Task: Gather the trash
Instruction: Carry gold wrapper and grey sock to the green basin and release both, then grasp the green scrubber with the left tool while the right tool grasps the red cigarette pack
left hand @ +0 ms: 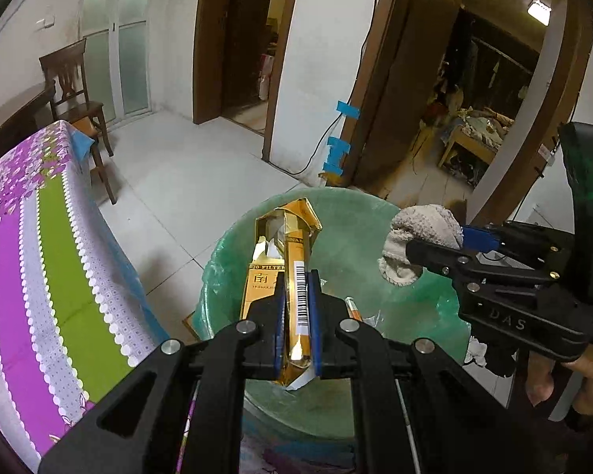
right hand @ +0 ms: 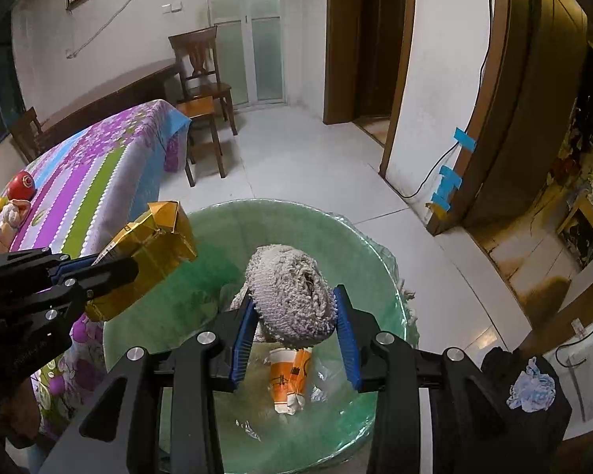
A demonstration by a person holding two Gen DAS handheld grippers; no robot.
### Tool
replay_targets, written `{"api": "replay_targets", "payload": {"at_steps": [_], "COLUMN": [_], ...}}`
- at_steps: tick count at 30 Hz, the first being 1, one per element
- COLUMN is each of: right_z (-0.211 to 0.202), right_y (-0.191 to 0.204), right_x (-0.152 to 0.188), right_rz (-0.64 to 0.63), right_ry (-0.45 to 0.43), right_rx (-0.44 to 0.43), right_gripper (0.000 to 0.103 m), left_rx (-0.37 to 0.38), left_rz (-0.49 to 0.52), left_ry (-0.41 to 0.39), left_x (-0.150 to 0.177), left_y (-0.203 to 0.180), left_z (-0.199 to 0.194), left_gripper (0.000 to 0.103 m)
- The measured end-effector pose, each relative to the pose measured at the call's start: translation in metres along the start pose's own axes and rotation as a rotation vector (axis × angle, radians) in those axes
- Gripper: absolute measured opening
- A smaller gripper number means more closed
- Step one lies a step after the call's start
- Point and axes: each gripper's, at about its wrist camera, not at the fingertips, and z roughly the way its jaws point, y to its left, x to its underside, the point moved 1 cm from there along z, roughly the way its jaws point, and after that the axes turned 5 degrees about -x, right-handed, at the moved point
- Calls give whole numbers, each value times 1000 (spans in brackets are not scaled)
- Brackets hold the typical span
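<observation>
Two grippers: both hold trash over the green-lined bin (right hand: 391, 272).
Left gripper (left hand: 296, 308): pinching a gold cigarette pack (left hand: 292, 272).
Right gripper (right hand: 296, 328): clamping a grey rag (right hand: 288, 296).
Progress: crushed cup (right hand: 290, 379) already binned (release remains).

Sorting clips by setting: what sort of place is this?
Most likely a lived-in home, probably a dining area: a table under a flowered cloth, a wooden chair beside it, and a doorway opening onto a cluttered bedroom.

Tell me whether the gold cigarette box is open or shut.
Open. The gold cigarette box, clamped in the left gripper over the bin, has its top flaps spread apart.
</observation>
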Motion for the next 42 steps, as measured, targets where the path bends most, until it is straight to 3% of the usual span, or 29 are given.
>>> {"api": "replay_targets", "payload": {"at_steps": [1,3,4,5,13,18,24,29,36,42], "right_z": [-1,-6,-7,-10,-18,-37,-74,-97,-98,-85], "right_y": [1,-2,-3,-4,-8,-1,28,75,158,223], "right_x": [0,2,2,2,8,12,22,27,34,45], "right_rz": [1,15,25,30,51,52,17,-35,-171,-267], "right_ry": [-3,-16,-28,-34,-52,-117,-232,-316,-313,-266], "right_rx": [-3,-10,-6,-4,7,-2,-31,-138,-318,-432], "right_gripper": [43,54,60,61,63,78,84,89,89,89], "left_rx": [-9,-17,-23,-41,-58,-59,-62,-76,-106,-238], "left_rz": [0,-7,-9,-9,-27,-21,-3,29,24,-97], "left_ry": [1,-1,-10,-27,-24,-24,-57,-90,-60,-39], "left_x": [-1,-2,-4,-4,-1,6,15,35,75,116], "left_y": [-2,-7,-9,-9,1,3,21,44,112,212], "left_z": [1,-1,-4,-7,-9,-18,-50,-91,-146,-203], "left_gripper": [11,39,64,72,72,72,81,84,84,83]}}
